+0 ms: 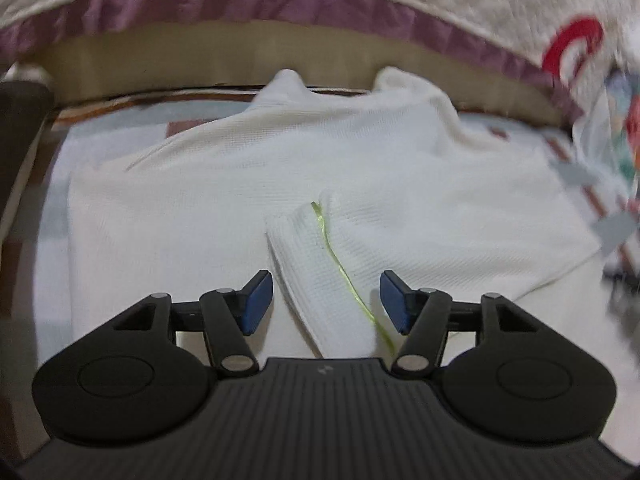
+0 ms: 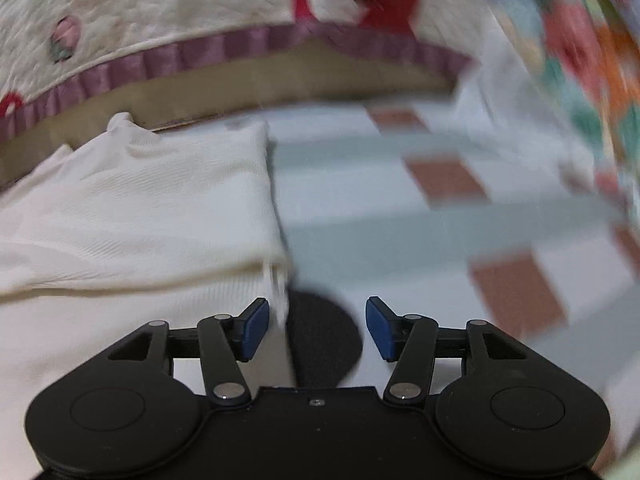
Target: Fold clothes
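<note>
A white knit garment [image 1: 224, 200] lies spread on a checked sheet [image 2: 400, 208]. In the left wrist view a folded sleeve end [image 1: 320, 280] with a thin yellow-green thread [image 1: 340, 268] along it rests on the garment. It runs between the blue pads [image 1: 256, 304] of my left gripper [image 1: 326, 302], which is open and not pressing on it. In the right wrist view the garment [image 2: 140, 208] fills the left side, and its right edge ends just beside the left pad. My right gripper [image 2: 318, 328] is open over a dark round patch [image 2: 324, 344], with no cloth held.
A cream quilt with red motifs and a purple ruffled hem [image 1: 320, 4] overhangs a tan band [image 1: 240, 56] at the far side. A bright floral cloth [image 2: 580, 60] is bunched at the right. A dark upright object [image 1: 20, 128] stands at the left edge.
</note>
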A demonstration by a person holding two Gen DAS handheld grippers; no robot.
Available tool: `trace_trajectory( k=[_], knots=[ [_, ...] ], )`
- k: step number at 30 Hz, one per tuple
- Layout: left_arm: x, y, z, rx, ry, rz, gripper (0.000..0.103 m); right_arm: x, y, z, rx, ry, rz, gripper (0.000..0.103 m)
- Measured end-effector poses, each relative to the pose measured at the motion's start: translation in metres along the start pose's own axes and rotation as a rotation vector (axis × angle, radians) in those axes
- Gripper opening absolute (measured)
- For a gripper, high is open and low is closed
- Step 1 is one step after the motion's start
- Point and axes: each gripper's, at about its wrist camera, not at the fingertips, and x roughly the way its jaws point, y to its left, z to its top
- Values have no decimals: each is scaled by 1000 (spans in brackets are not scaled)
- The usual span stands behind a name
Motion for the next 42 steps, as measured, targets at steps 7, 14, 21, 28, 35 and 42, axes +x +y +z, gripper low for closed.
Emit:
trace_trajectory(
  k=[7, 14, 21, 28, 35, 42],
  knots=[
    [-36, -9, -66, 22, 41, 40, 61, -50, 30, -36, 124, 108, 387, 61],
    [-108, -39, -87, 152, -92, 114, 65, -81, 95, -78, -61, 159, 541, 61],
    [-190, -35, -103, 193, -74, 201, 66, -121, 78, -98, -48, 137, 553, 63],
    [-243, -48, -142, 297, 2, 270, 66, -151, 39, -138, -23, 147, 539, 63],
    [-257, -71, -181, 324, 124, 181, 67, -186, -8, -131, 52, 59, 363, 64],
    [-241, -81, -199, 309, 146, 250, 71, -180, -79, -159, 271, 113, 343, 66]
  ],
)
